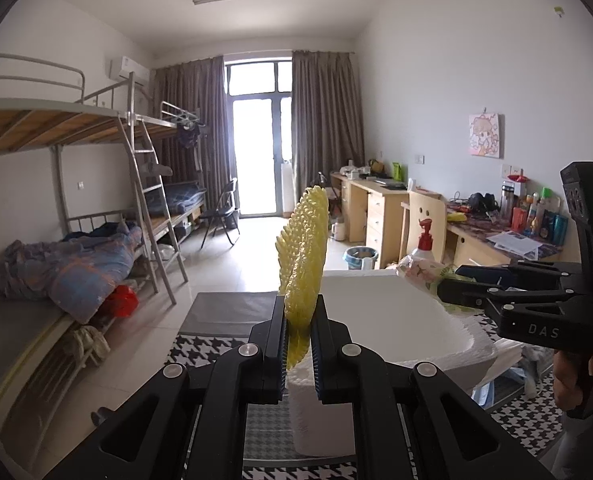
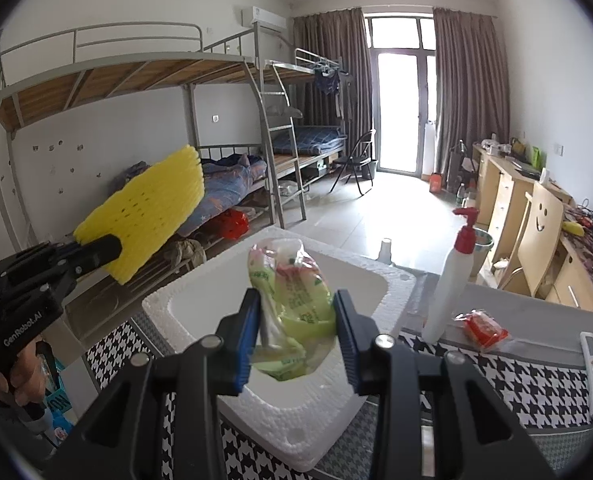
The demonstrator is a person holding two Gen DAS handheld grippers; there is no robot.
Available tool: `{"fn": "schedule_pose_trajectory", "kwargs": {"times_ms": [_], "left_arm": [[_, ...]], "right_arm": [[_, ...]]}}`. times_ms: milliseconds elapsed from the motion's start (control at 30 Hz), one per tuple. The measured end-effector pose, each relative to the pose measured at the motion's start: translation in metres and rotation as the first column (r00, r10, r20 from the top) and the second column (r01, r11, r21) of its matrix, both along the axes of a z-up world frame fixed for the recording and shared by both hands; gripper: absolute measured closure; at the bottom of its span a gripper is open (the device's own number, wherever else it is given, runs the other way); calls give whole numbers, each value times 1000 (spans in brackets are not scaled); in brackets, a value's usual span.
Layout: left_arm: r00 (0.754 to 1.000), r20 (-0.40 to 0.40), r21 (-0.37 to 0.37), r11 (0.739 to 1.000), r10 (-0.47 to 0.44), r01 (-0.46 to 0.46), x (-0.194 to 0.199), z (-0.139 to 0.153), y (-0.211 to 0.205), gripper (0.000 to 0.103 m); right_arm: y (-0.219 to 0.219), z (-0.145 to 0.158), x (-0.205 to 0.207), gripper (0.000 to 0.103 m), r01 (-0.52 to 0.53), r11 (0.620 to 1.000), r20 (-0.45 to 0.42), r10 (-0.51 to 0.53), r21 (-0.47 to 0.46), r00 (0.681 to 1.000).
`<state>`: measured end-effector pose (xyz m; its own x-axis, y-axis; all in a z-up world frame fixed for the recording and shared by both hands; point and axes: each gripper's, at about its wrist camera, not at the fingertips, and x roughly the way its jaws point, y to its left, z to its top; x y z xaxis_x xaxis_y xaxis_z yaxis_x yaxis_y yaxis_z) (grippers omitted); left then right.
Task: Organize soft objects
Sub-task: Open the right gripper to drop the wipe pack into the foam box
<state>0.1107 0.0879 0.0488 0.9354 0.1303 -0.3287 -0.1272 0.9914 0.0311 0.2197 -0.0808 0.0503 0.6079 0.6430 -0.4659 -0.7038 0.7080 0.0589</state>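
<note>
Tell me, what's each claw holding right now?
Left gripper shut on yellow foam net. Right gripper shut on plastic bag, above white foam box. Nothing blocking.

I see a yellow foam net sleeve (image 1: 302, 264) (spongy, matt), a crinkly glossy plastic bag (image 2: 292, 312), a rough white styrofoam box (image 2: 200, 300), and my matt black plastic left gripper (image 1: 298, 344).

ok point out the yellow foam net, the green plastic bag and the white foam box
yellow foam net (image 1: 302, 256), left wrist view, middle of the mesh.
green plastic bag (image 2: 296, 300), right wrist view, its printed middle.
white foam box (image 2: 396, 284), right wrist view, far right rim.
</note>
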Motion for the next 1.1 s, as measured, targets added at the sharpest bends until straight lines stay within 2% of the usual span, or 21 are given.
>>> {"fn": "schedule_pose_trajectory", "kwargs": {"times_ms": [367,400,433,500,533,633,767,1100], "left_arm": [[1000,-8,-12,1000,13,-13,-1,-4,10,92],[1000,-8,-15,1000,16,-16,-1,-4,11,92],[1000,-8,-16,1000,19,-19,-2,-4,14,92],[1000,-8,-19,1000,23,-23,-3,-5,16,92],[1000,-9,-21,1000,24,-24,-3,-5,16,92],[1000,-9,-25,999,30,-30,-3,-5,18,92],[1000,-11,-28,999,30,-30,-2,-4,17,92],[1000,-16,-20,1000,-3,2,6,-3,8,92]], "right_arm": [[10,-7,16,61,-17,999,-41,15,-30,999],[12,-8,16,55,-18,999,-44,16,-29,999],[12,-8,16,43,-21,999,-45,20,-25,999],[12,-7,14,27,-23,1000,-35,22,-20,999],[11,-6,13,23,-24,1000,-27,24,-15,999],[11,-5,9,16,-42,999,-19,42,-17,999],[10,-2,3,7,-32,999,34,33,-22,999],[-3,1,3,5,-19,1000,36,19,4,999]]}}
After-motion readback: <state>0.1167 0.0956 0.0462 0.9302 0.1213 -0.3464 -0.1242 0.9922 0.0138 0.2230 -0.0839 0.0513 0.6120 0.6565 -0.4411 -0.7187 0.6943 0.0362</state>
